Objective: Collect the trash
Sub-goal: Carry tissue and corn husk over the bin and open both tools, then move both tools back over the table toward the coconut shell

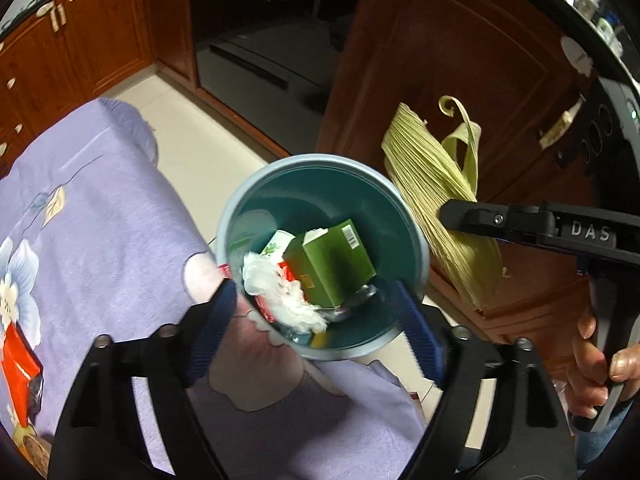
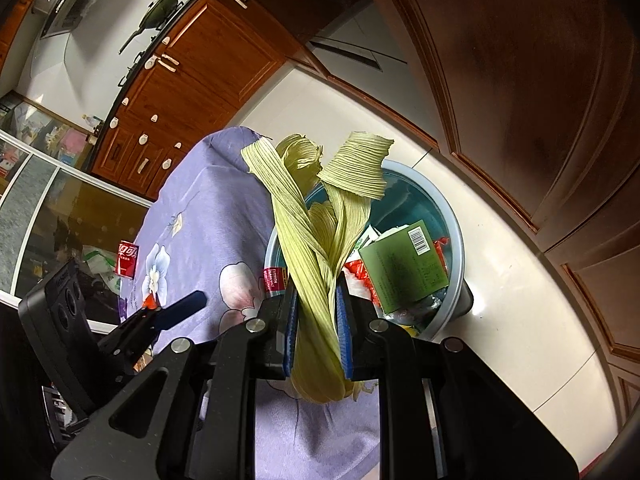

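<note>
A blue-grey bin stands on the floor beside the table; it also shows in the right wrist view. It holds a green carton, white tissue and wrappers. My right gripper is shut on pale green corn husks and holds them above the bin's near rim. In the left wrist view the husks hang to the right of the bin, held by the right gripper. My left gripper is open and empty above the bin and the table edge.
A lilac flowered cloth covers the table. A red packet lies at its left edge and a red can stands at its far side. Wooden cabinets stand close behind the bin.
</note>
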{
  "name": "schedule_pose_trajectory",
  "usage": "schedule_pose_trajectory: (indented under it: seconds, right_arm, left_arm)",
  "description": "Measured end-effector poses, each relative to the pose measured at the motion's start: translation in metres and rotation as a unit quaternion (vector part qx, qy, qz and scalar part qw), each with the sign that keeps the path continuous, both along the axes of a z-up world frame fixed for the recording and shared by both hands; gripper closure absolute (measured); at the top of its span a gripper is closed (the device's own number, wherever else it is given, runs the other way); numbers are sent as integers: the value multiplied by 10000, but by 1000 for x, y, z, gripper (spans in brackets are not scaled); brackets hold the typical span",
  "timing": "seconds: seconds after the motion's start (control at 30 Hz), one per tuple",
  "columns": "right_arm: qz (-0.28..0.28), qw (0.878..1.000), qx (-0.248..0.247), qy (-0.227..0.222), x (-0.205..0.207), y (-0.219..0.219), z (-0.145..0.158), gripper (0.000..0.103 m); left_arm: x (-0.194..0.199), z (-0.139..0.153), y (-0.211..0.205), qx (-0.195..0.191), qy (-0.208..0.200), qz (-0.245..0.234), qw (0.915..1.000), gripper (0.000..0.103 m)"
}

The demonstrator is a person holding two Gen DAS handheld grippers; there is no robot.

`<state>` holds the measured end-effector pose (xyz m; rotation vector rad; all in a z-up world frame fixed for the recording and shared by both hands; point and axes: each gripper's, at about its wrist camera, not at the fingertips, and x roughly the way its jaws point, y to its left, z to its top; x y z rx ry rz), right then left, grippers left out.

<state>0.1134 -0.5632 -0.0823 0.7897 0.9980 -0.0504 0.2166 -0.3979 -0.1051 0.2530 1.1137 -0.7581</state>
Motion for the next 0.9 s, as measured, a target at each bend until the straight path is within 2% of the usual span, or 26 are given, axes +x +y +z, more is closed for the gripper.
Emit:
schedule_pose_trajectory:
  seconds: [0.2, 0.3, 0.37, 0.43, 0.6, 0.9]
  right_arm:
    - [91, 9999, 35, 122, 9, 8, -9, 86]
    - [149, 9997, 47, 192, 16, 14, -14, 81]
    - [172, 9996, 58, 214, 19, 18, -14, 73]
    - [150, 9996, 107, 210, 23, 21, -14, 45]
    - [30, 9997, 57, 219, 25, 26, -9, 31]
    - [-104, 9991, -114, 399, 21, 39, -1, 25]
  left_arm:
    - [5, 11, 28, -157, -54, 300, 9994, 12]
    - [6, 14, 39, -208, -49, 405, 9990, 11]
    - [5, 17, 48, -261, -42, 488, 9985, 10]
    - [7, 18, 56, -313, -11, 569, 9979, 10]
    - [7, 19, 71, -387, 63, 689, 9969, 9]
    - [-3, 27, 98, -547, 30, 803, 9953, 9]
